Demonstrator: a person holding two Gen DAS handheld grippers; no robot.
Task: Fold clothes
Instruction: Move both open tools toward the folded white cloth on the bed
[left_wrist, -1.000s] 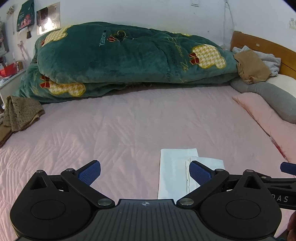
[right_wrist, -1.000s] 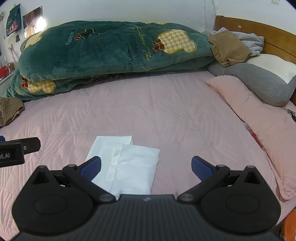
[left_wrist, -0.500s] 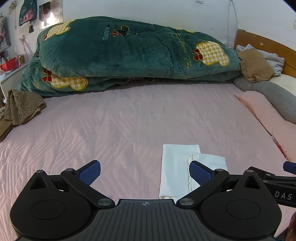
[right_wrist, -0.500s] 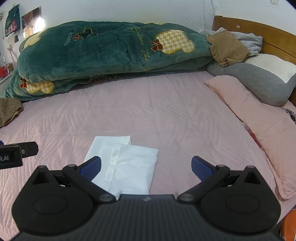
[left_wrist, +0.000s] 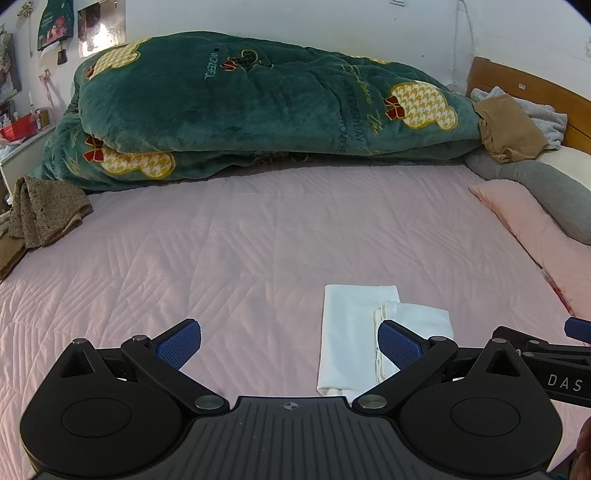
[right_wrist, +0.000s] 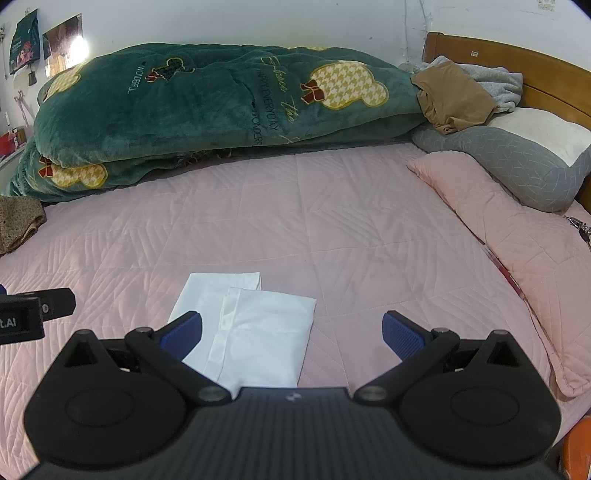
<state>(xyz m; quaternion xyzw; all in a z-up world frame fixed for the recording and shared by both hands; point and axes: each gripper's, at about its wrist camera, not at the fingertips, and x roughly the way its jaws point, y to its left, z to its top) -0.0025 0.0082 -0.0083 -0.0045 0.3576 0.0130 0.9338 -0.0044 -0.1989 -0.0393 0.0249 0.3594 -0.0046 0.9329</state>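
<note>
- The pink quilted bedspread (left_wrist: 258, 236) fills both views, with nothing lying between the grippers and the far bedding.
- A dark green duvet (left_wrist: 258, 110) is heaped along the far side; its stitched wording reads "WONDERFUL" and "HAPPY EVERYDAY".
- To the right lie a grey pillow (right_wrist: 517, 162) and a pink pillow (right_wrist: 517, 251); the right wrist view shows the grey one's white end, which the left view nearly crops out.
- A tan garment (right_wrist: 450, 99) and a grey one rest on the pillows by the wooden headboard (right_wrist: 517, 62).
- A brown speckled cloth (left_wrist: 44, 210) sits at the far left edge, fuller in the left view.
- The folded white garment (right_wrist: 251, 325) lies flat on the near part of the bed, in two overlapping layers.
- The left gripper (left_wrist: 288, 343) is spread wide, holding nothing, the garment by its right finger.
- The right gripper (right_wrist: 291, 332) is likewise spread, the garment by its left finger; its side shows "DAS" in the left view.
</note>
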